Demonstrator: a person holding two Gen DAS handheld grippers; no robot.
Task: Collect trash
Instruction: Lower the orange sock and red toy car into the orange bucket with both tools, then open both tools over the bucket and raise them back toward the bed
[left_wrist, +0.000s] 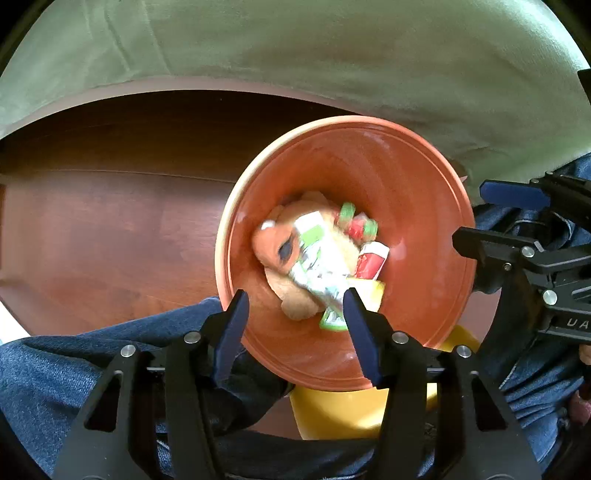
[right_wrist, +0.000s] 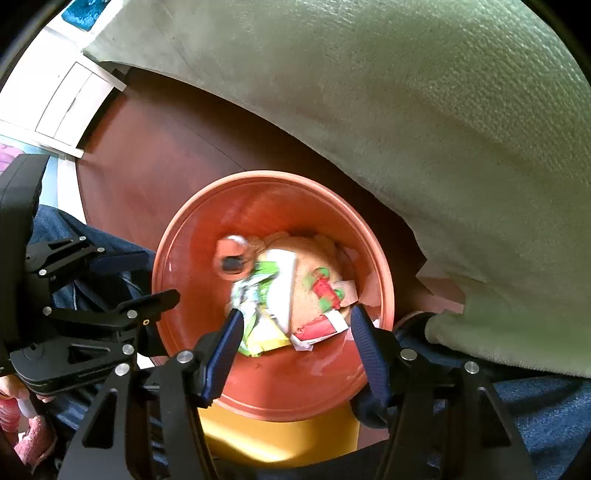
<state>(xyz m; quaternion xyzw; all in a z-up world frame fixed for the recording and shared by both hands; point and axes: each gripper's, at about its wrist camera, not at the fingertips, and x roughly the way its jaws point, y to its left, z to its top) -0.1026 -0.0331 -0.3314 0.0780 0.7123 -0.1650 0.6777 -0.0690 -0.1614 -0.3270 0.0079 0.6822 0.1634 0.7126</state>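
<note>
Both grippers hang over the orange bin (left_wrist: 417, 192), pointing down into its mouth. The left gripper (left_wrist: 295, 306) has its jaws standing apart with nothing pinched between them, one blue pad over the bin's near rim, the other over the heap inside. The right gripper (right_wrist: 297, 325) is the same story: jaws spread, nothing held, both pads poised above the bin's opening. Down at the bottom of the bin lies the trash (left_wrist: 321, 258), a jumble of crumpled wrappers in white, green and red, with a yellow scrap (left_wrist: 369, 291) at the near side and tan crumpled paper (right_wrist: 310, 254) underneath; parts of it are blurred. Just under the bin's near edge, a yellow object (left_wrist: 340, 410) peeks out, what it is cannot be told. The bin stands on a dark reddish-brown floor (left_wrist: 110, 229), and beyond the bin's far rim spreads a pale green cover (left_wrist: 332, 55). The person's blue denim legs (left_wrist: 55, 369) sit on either side of the bin's near edge.
</note>
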